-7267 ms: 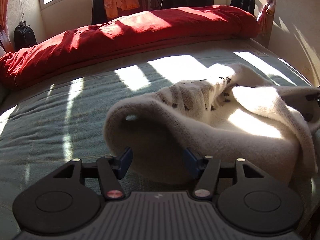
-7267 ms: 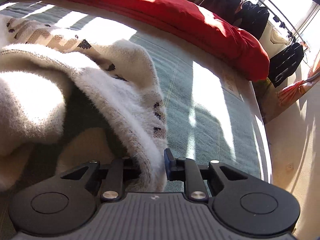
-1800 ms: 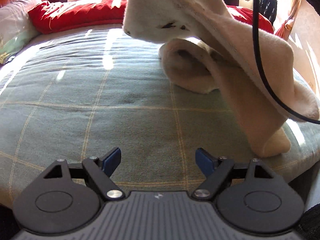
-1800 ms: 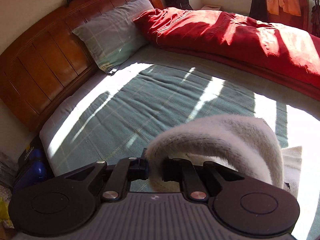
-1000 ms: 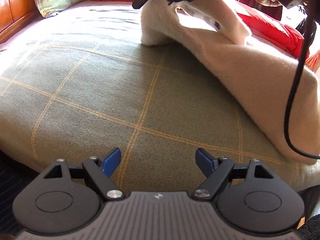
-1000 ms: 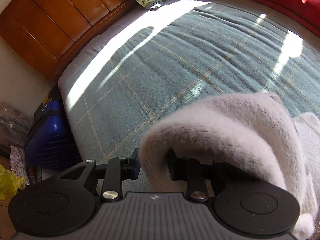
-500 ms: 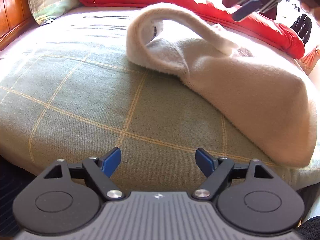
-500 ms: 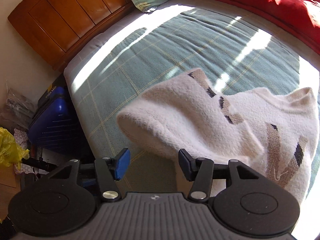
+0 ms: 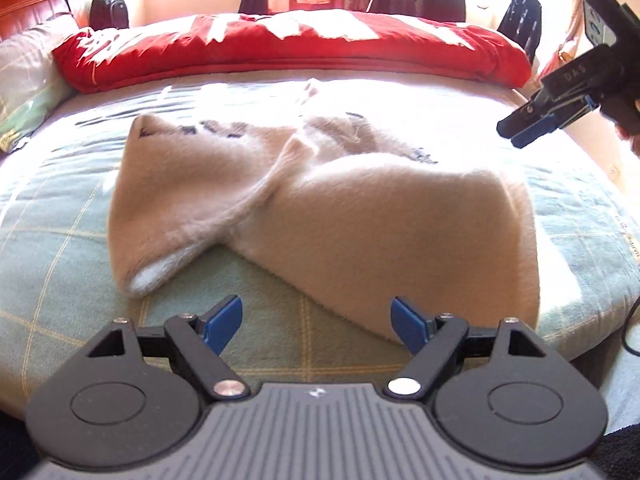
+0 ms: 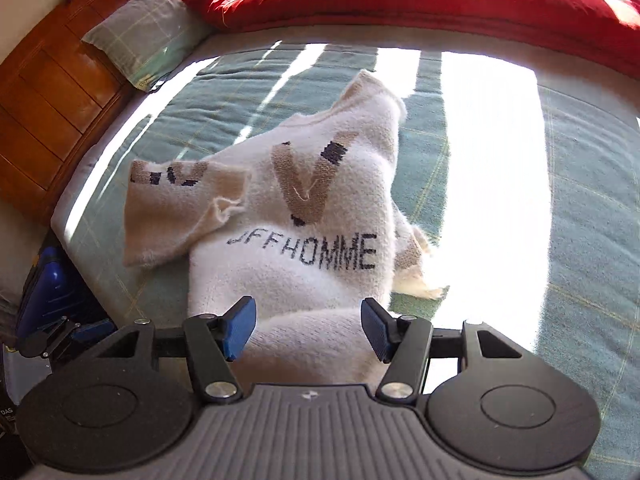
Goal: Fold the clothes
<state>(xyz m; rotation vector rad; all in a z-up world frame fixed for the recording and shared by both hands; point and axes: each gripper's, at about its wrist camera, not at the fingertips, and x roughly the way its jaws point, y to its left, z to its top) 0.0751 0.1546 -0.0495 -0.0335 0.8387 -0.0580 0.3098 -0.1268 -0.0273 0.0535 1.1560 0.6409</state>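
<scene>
Right wrist view shows us the big change: a moment ago our right gripper [image 10: 308, 330] was pinching a fluffy edge of the cream sweater [image 10: 304, 240], and now that edge is let go. The jaws are opening, their blue pads [image 10: 239, 326] stand apart, and nothing is squeezed between them; we only see the sweater lying on the bed past them. The sweater now rests on the green checked bed cover [image 10: 540, 220], near the side of the bed closest to us, with the word and the big V facing up. One sleeve [image 10: 176, 208] is laid across toward the wooden headboard [image 10: 48, 92]. We think this means one fold has just been put down, but the job is not done, because the cloth is bumpy and the far side sticks out in a messy way. In the left wrist view, our left gripper [image 9: 318, 324] has pulled back and up from the bed since a second ago, so we see more of the sweater [image 9: 320, 208]. Its jaws are wide apart and hold nothing. It points down at a slant over the near edge of the sweater. The right gripper [image 9: 534, 128] hangs in the air at the far right, clear of the cloth, also tipped downward.
</scene>
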